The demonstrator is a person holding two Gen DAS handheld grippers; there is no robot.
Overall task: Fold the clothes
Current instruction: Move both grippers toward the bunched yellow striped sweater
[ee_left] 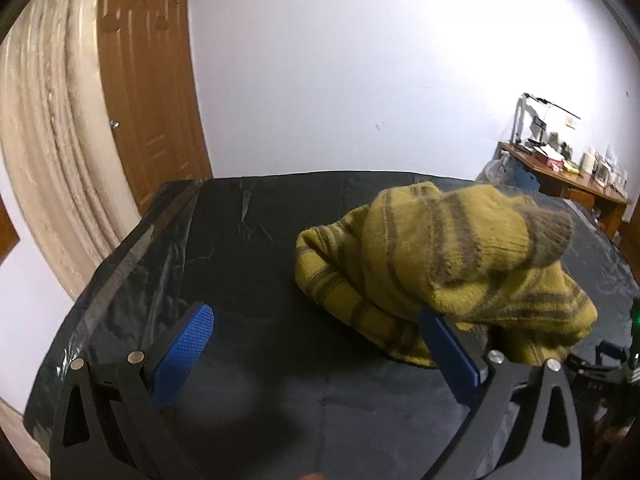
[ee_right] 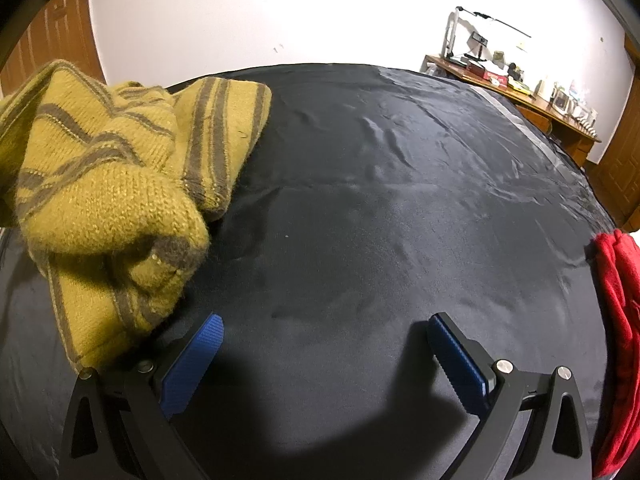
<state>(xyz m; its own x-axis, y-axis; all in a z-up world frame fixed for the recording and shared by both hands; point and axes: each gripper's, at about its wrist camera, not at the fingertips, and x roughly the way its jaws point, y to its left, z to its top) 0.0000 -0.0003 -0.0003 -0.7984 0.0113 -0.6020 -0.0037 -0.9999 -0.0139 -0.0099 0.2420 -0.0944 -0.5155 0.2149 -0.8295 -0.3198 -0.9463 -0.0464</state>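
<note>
Left wrist view: left gripper [ee_left: 316, 344] jaws wide apart, holding nothing. Striped mustard knit sweater [ee_left: 432, 268] bunched in a heap on the black table cover [ee_left: 248, 248], touching the right finger. Thick, soft and limp, likely to sag; best taken at a ribbed hem or cuff.

Right wrist view: right gripper [ee_right: 326, 354] likewise spread, empty. Sweater [ee_right: 120, 168] at left. Only here: a red garment [ee_right: 618, 320] at the right edge.

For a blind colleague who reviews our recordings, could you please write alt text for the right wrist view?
A crumpled mustard-yellow striped sweater lies in a heap on a black cloth-covered table, just left of the open, empty right gripper. A red garment lies at the table's right edge, and a cluttered wooden desk stands against the white wall behind.
</note>
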